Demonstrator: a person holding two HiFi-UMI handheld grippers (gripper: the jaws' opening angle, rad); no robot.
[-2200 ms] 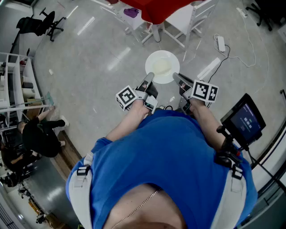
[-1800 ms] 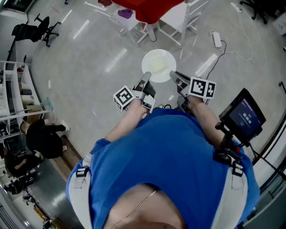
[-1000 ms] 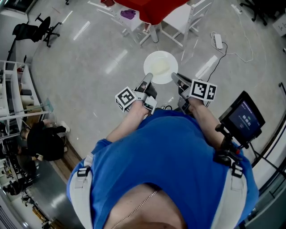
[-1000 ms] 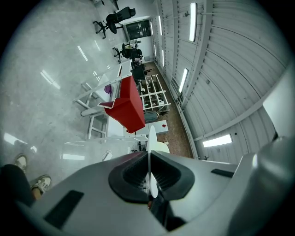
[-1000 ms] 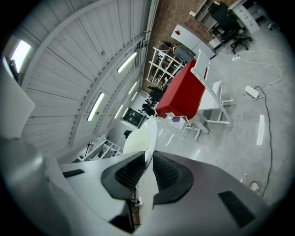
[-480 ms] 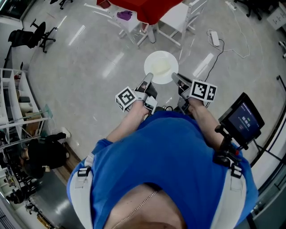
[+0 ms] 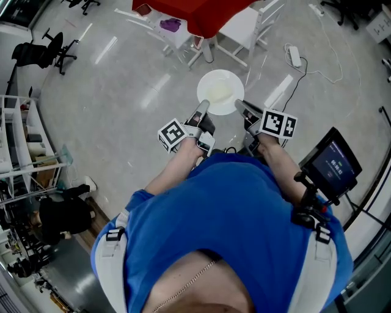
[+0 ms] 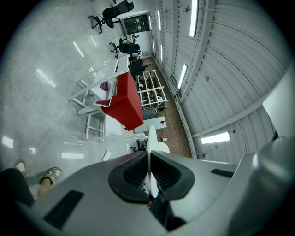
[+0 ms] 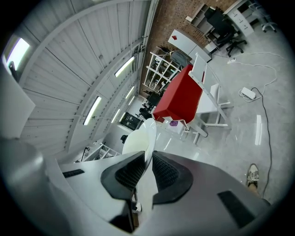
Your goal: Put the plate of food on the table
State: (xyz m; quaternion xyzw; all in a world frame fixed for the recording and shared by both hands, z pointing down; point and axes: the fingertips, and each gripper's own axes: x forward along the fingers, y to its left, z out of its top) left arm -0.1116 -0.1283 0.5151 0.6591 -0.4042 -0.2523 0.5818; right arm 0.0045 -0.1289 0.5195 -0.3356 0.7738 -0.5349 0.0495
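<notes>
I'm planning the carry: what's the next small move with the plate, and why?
Probably step forward, carrying the plate level toward the red-covered table. The left gripper and right gripper each clamp its rim, and it hangs over floor, short of the table.

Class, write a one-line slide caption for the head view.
Person in blue holds a white plate of pale food, left tongs and right tongs clamping its rim, red-covered table ahead.

Bright, even indoor light fr. ceiling strip lights; shadows soft. Glare streaks on glossy floor. Gripper views: heavy fisheye w/ black vignette at corners. Head view sharp, edges bent.
</notes>
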